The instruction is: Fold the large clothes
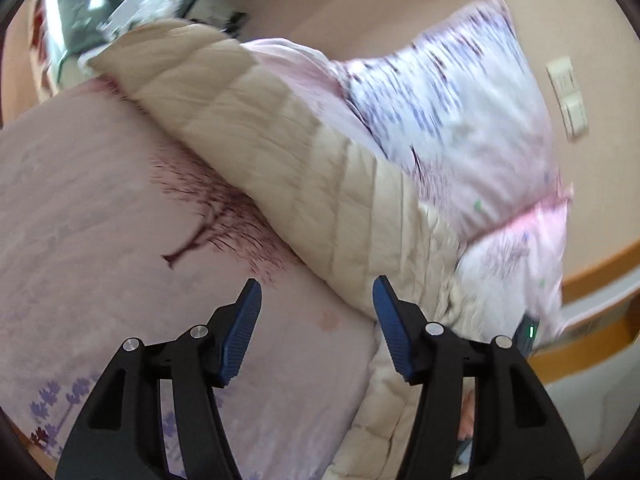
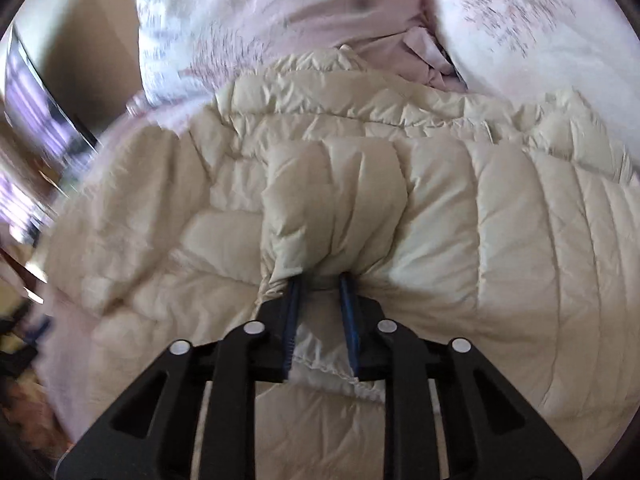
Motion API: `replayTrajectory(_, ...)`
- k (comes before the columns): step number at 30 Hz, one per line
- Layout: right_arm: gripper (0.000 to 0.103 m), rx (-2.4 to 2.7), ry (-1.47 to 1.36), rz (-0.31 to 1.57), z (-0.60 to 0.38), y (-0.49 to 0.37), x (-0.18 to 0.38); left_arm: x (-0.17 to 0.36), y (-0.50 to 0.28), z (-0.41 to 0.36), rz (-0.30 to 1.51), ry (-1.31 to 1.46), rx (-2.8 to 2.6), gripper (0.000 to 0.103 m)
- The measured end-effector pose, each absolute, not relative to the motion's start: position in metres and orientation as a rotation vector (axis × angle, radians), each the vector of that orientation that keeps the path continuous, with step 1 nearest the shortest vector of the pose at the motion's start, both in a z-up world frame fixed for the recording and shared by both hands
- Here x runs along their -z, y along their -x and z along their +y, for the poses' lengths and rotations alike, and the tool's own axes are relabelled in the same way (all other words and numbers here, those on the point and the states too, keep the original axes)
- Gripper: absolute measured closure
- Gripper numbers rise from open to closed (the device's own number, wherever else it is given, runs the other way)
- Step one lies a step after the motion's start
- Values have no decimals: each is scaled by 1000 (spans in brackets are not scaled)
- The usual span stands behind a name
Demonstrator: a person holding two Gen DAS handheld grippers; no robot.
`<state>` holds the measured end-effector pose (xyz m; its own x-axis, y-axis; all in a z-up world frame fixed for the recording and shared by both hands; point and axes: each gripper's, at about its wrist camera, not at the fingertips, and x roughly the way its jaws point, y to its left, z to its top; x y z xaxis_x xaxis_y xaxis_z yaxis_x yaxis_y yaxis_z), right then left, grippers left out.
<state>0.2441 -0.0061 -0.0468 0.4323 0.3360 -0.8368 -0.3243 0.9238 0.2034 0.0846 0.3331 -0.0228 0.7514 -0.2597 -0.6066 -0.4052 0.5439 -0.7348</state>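
Right claw [image 2: 320,280] first: its blue ribbed pads are pinched onto a bunched fold of the cream quilted puffer jacket [image 2: 400,208], with a stitched hem edge poking out between the jaws at lower centre of the right wrist view. That fold stands up as a puffy hump just above the pads, and the rest of the jacket spreads wide across the middle and right of that frame, rumpled and creased. Beyond it, along the top, sits pale pink bedding with a dark branch print [image 2: 320,12], and a white printed pillow [image 2: 540,28] fills the upper right. Over to the left claw [image 1: 316,292]: jaws spread apart, nothing between them, hanging above the pink bed cover printed with a dark tree [image 1: 120,208] that fills the left half of the left wrist view. Just past the fingertips a long quilted band of the cream jacket runs diagonally from the upper left down to the lower right. Behind it, a puffy white and pink floral pillow [image 1: 460,112] leans against the beige wall [image 1: 360,8], with a cream wall switch plate [image 1: 568,96] at the far right edge.
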Motion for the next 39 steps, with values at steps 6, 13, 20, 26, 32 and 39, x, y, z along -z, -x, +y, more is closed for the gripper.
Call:
replayTrajectory(6,33,-503,-194,1034,-51,-216,16,38,-87,359,687,1171,-152,45)
replayTrajectory(13,32,-558,-304,1103,-81,-196,11,54,-101,383,631,1283,-217,46)
replayTrajectory(20,30,-549,-313,1120,-98,-186,17,69,-109,397,581,1369,-241,63)
replayTrajectory(26,29,-547,-336,1112,-113,-182,20,81,-105,417,520,1449,-266,91)
replayTrajectory(32,29,-522,-357,1096,-134,-179,19,66,-99,420,465,1427,-240,100)
replayTrajectory(39,29,-510,-382,1053,-156,-173,13,3,-103,388,409,1314,-75,100)
